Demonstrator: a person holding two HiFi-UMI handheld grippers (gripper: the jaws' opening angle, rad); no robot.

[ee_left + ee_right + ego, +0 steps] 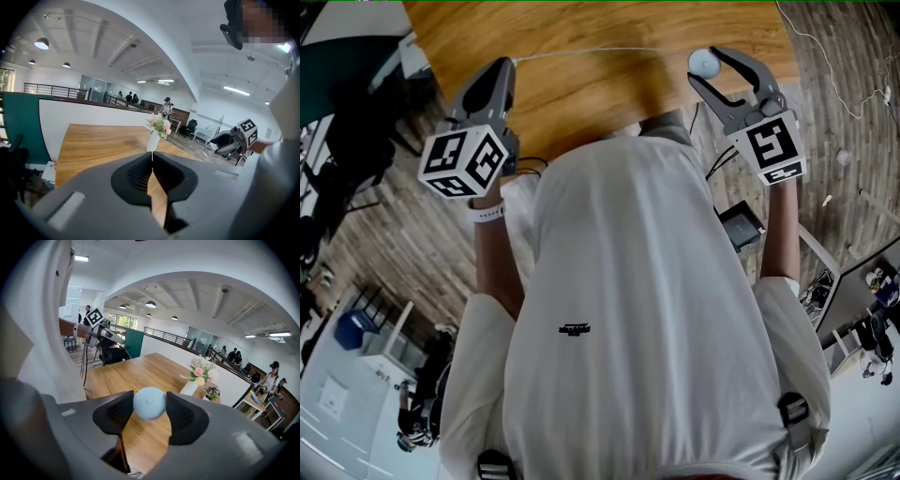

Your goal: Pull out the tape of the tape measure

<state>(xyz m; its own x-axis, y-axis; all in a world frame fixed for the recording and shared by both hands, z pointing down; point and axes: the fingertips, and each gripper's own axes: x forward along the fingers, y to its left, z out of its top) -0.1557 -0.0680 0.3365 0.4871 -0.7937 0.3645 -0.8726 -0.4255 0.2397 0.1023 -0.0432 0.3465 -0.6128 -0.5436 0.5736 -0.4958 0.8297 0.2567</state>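
Right gripper (706, 66) clamps the round tape measure (149, 403) while left gripper (510, 64) pinches the tape (600, 51) (thin, taut) — it runs sideways between them.

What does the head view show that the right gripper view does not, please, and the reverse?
Only the head view: the thin white tape stretched from the left gripper to the right gripper. Only the right gripper view: a vase of flowers and people at the back. Both: the round pale-blue tape measure between the right gripper's fingers, and the wooden table.
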